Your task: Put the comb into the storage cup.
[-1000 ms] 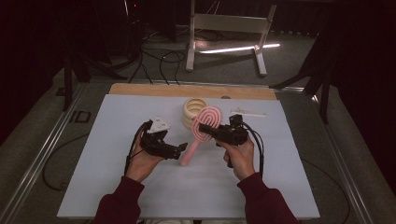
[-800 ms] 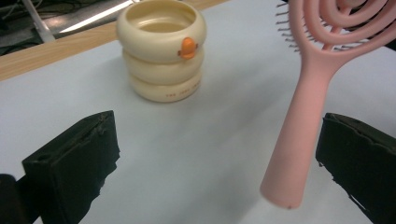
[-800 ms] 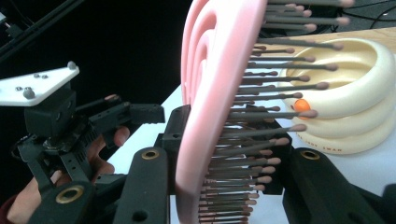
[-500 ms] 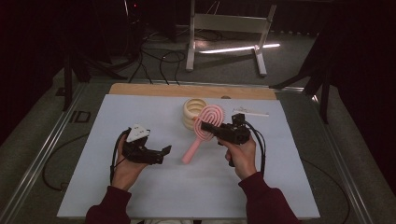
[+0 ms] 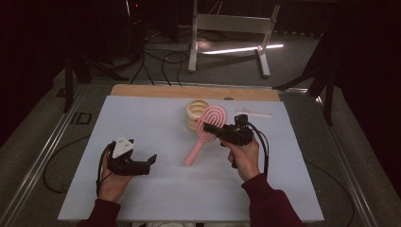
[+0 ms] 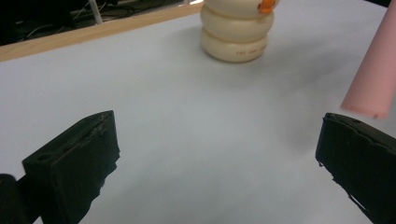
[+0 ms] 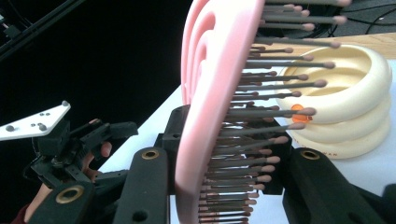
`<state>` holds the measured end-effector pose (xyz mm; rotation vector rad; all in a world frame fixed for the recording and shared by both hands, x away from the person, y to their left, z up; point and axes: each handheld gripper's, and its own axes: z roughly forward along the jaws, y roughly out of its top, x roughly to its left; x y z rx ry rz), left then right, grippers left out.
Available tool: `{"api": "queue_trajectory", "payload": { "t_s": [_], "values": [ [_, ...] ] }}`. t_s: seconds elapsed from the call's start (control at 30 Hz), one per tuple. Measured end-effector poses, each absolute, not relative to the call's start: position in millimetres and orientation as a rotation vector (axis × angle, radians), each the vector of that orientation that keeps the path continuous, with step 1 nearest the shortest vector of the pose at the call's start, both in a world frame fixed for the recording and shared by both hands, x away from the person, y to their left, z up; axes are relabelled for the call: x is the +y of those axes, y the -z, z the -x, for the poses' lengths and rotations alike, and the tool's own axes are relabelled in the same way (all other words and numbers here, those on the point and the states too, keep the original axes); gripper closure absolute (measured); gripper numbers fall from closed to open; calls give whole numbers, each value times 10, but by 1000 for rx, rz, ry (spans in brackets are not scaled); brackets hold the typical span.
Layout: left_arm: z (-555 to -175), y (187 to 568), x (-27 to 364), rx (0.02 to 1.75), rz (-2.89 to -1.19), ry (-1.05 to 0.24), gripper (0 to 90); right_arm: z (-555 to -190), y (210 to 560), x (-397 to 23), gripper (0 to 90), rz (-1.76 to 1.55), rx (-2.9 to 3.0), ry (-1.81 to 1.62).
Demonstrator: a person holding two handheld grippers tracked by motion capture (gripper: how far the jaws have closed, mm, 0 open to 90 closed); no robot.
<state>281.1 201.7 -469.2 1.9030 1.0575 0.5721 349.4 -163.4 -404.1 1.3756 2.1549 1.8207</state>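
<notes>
A pink hairbrush (image 5: 212, 124) hangs tilted above the white mat, head up and handle (image 5: 191, 156) pointing down-left. My right gripper (image 5: 211, 130) is shut on its head; in the right gripper view the brush (image 7: 210, 107) stands between the jaws, bristles facing right. A cream ringed holder (image 5: 194, 113) stands just behind the brush, and the right gripper view shows this holder (image 7: 348, 107) beyond the bristles. My left gripper (image 5: 152, 161) rests low at the left, open and empty. In the left gripper view its jaws are wide apart, with the pink handle end (image 6: 373, 74) at right and the holder (image 6: 236, 35) ahead.
A thin white stick-like object (image 5: 255, 114) lies on the mat (image 5: 142, 123) behind the right hand. A wooden strip (image 5: 156, 91) runs along the mat's far edge. Metal rails flank the table; a white stand (image 5: 227, 28) and cables are on the floor beyond.
My left gripper has drawn back left and toward the person, away from the brush handle. The right gripper still holds the brush, shifted slightly right.
</notes>
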Motion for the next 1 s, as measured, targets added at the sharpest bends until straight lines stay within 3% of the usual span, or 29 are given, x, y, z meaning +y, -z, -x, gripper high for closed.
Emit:
{"api": "queue_trajectory", "payload": {
  "t_s": [0.33,1.0],
  "values": [
    [-2611,4860,2315,1086,-1828,-577,3,-3497,4027,-1673,636,-1385,2137,-1819],
    [-2438,4910,2474,1044,-1722,-695,3,-3528,3983,-1748,636,-1391,2073,-1830]
  ]
}}
